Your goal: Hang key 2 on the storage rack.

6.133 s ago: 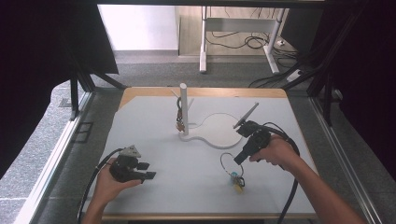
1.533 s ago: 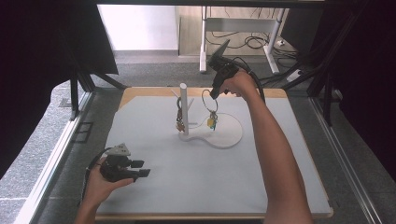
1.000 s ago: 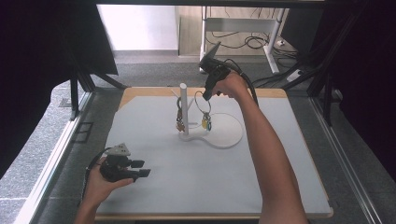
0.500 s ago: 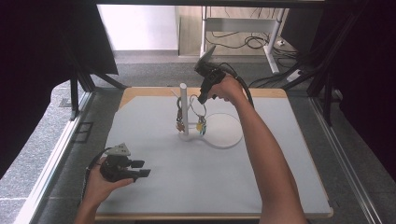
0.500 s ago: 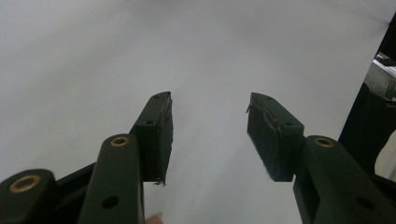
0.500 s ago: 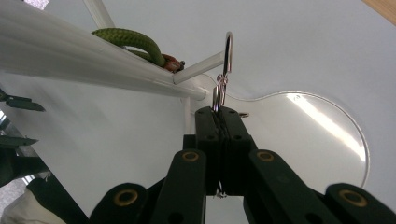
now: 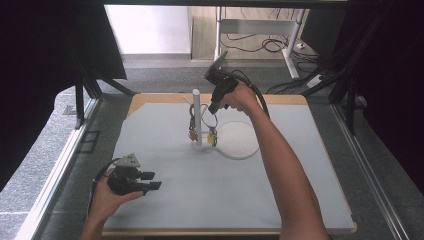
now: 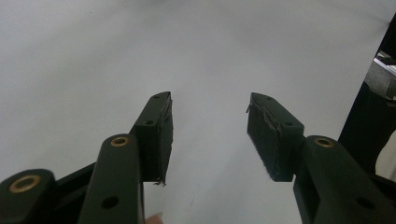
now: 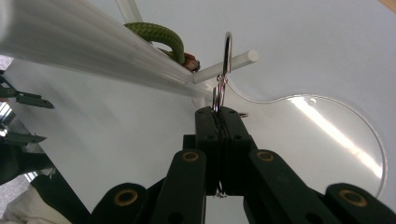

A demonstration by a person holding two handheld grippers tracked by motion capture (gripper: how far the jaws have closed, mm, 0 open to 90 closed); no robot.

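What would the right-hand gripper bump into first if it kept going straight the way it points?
Probably the thin clear peg sticking out of the white upright post. The right gripper holds a silver key ring that looks almost on it; depth is unclear.

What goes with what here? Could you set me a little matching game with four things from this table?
Things:
1. left gripper
2. right gripper
3. silver metal key ring
4. green braided cord loop

States:
a. hangs on the white upright post
b. jaws apart, nothing between them
c. jaws shut on a silver clasp
d. slipped over the thin clear peg

Pairs: 1-b, 2-c, 3-d, 4-a
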